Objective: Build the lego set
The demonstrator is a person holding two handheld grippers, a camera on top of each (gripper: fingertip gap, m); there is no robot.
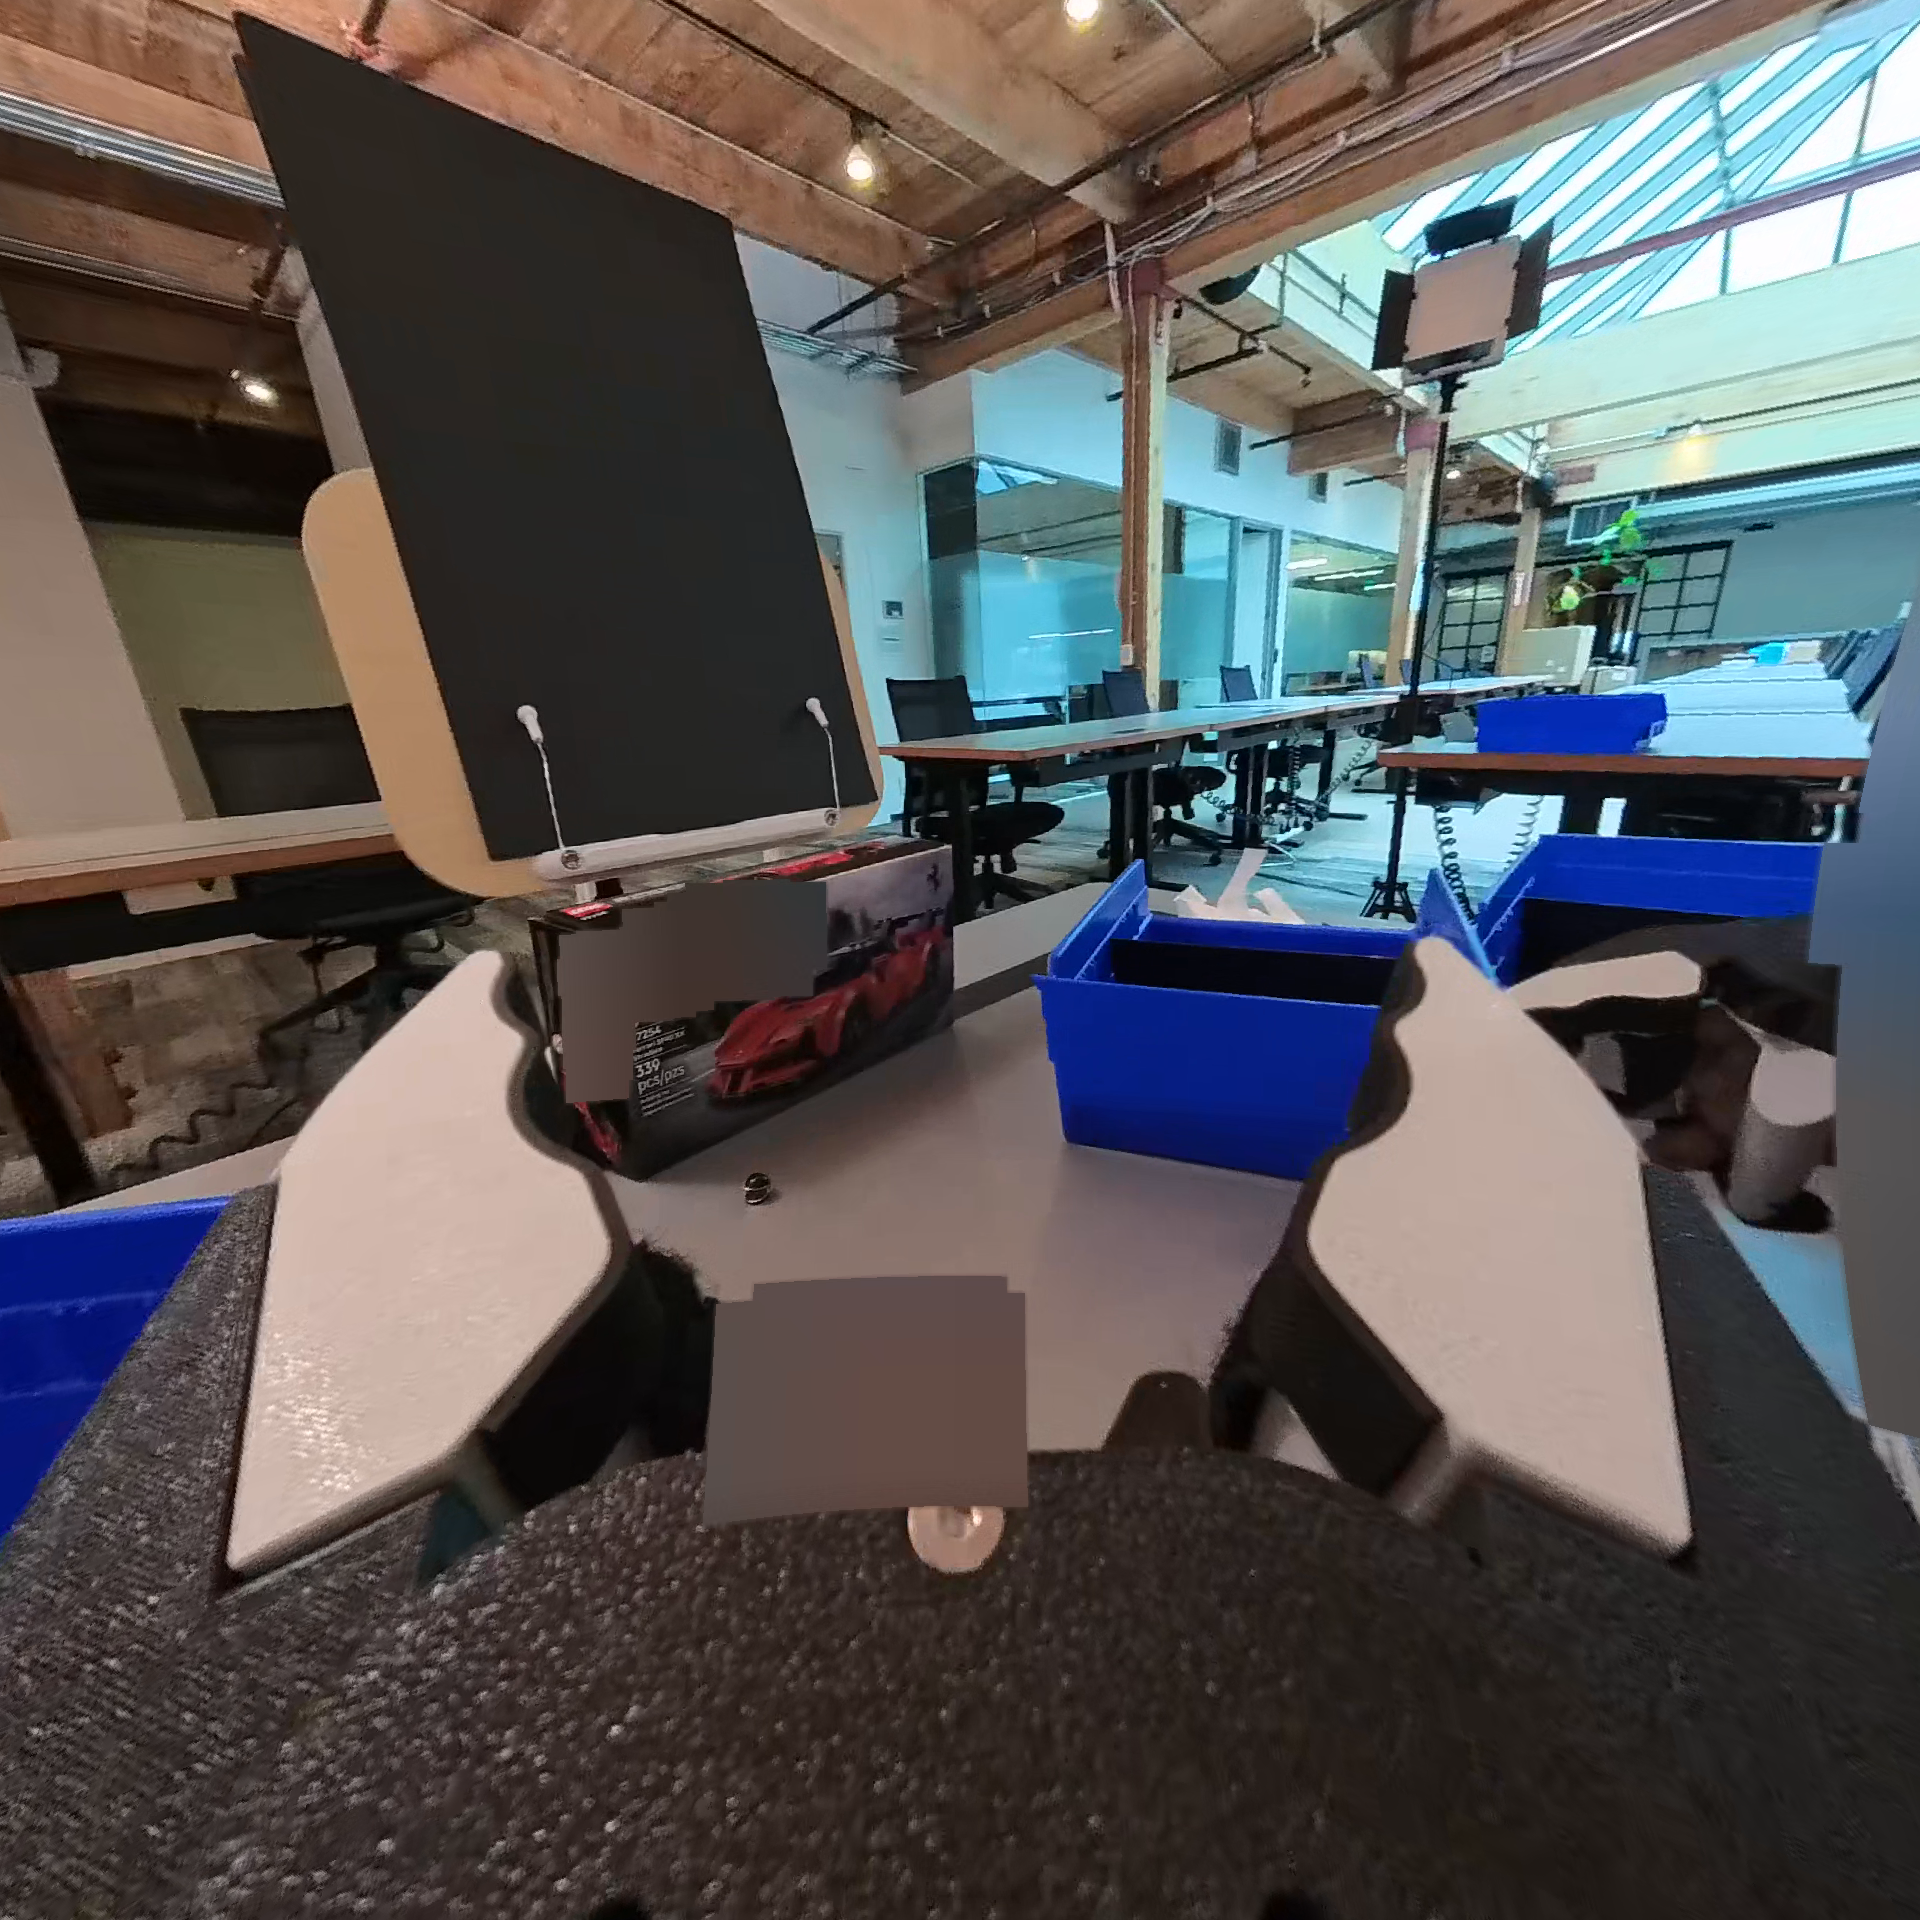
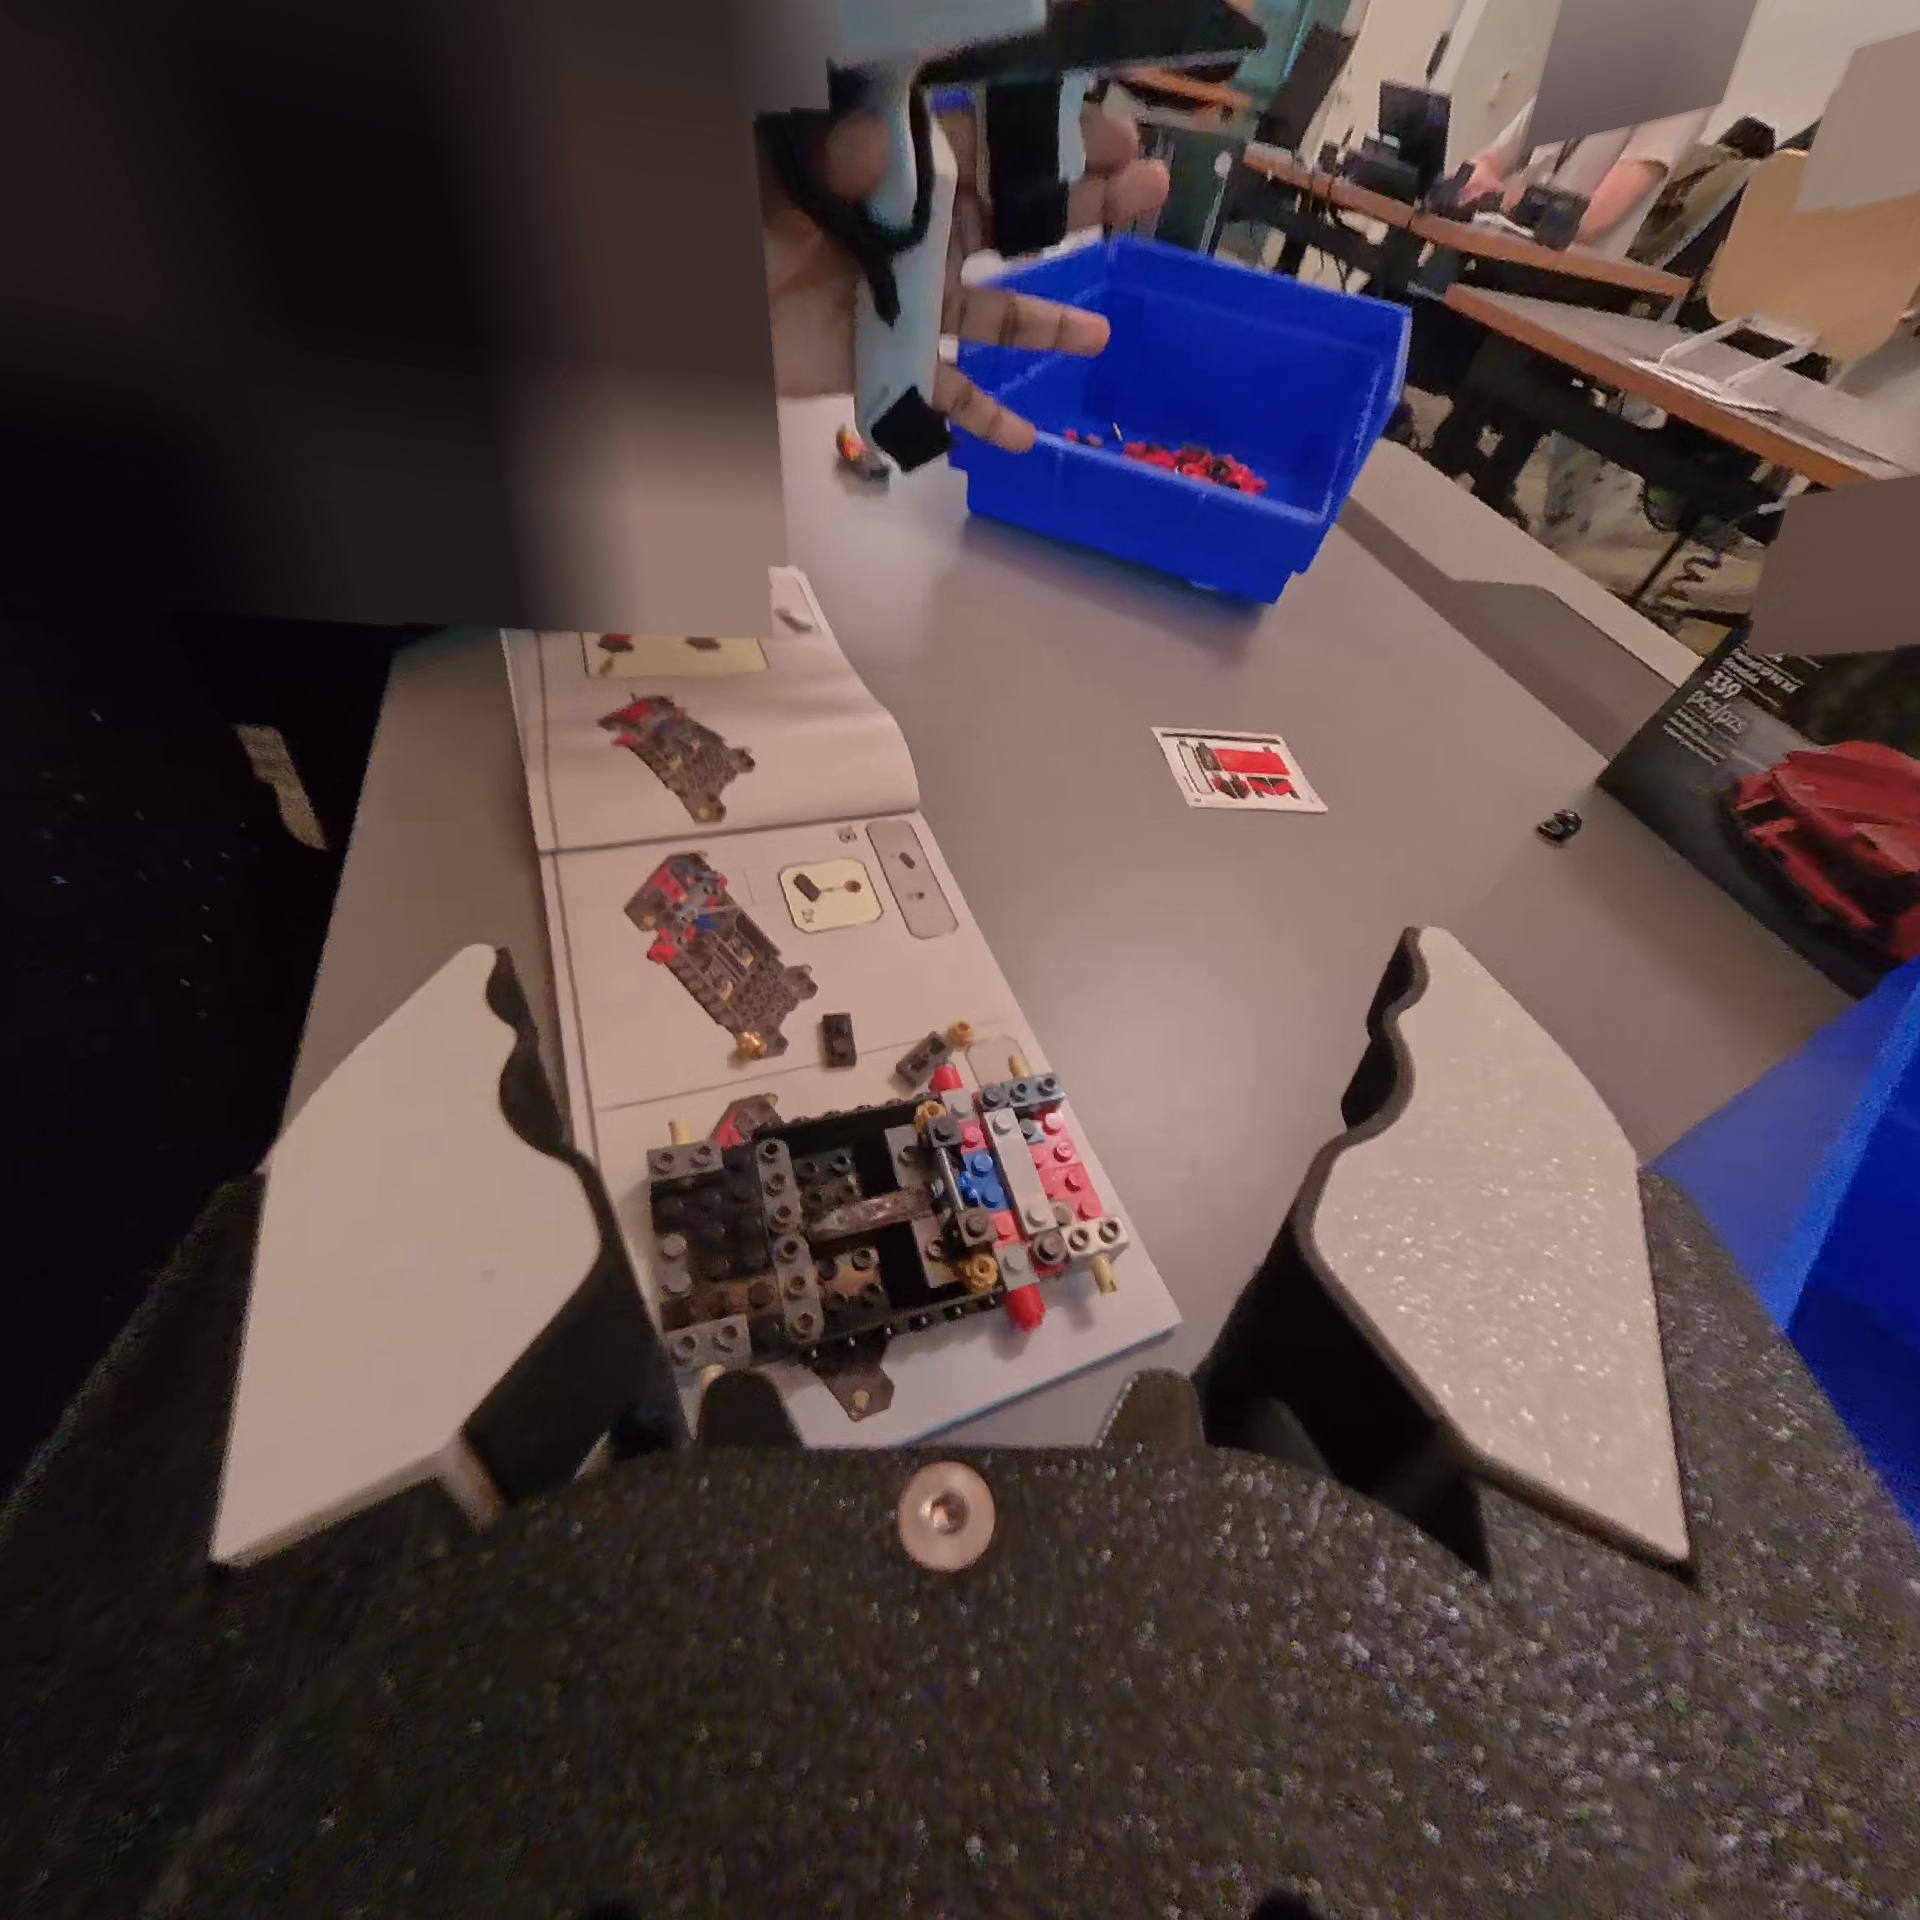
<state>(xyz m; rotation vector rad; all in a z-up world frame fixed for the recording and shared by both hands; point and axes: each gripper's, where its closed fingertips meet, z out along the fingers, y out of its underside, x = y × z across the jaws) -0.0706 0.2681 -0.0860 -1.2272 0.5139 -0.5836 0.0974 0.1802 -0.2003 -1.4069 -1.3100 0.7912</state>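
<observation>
Two grippers are in play and both stand with jaws wide apart, holding nothing. Nearest, the right gripper [image 2: 951, 1049] hovers over the half-built chassis [image 2: 868, 1221], which lies flat on the open instruction booklet [image 2: 727, 790] at about 6 o'clock in the right wrist view. Two loose dark plates [image 2: 840, 1039] rest on the page just beyond the chassis, at roughly 12 o'clock from it.

The first risk, as I judge it, sits right here: the booklet is a slick, unanchored base, so pressing a plate down could slide the page and model together, or pop the small red and tan pins sticking out of the chassis's right end. The loose plates are thin and flat, and wide jaws closing on them may flick them off the paper.

Farther out, a sticker sheet [image 2: 1238, 769] lies at 1 o'clock, and a tiny dark piece [image 2: 1558, 824] sits near the set box [image 2: 1818, 831] at 2 o'clock; a careless sweep could knock it off the grey table [image 2: 1039, 644].

Farthest, at 12 o'clock, the blue bin [image 2: 1174, 416] holds red and black parts. The left gripper [image 1: 956, 1049] hangs raised near it, gripped by a hand [image 2: 997, 343], and looks motion-blurred; a fast reach could bump the bin's rim.
</observation>
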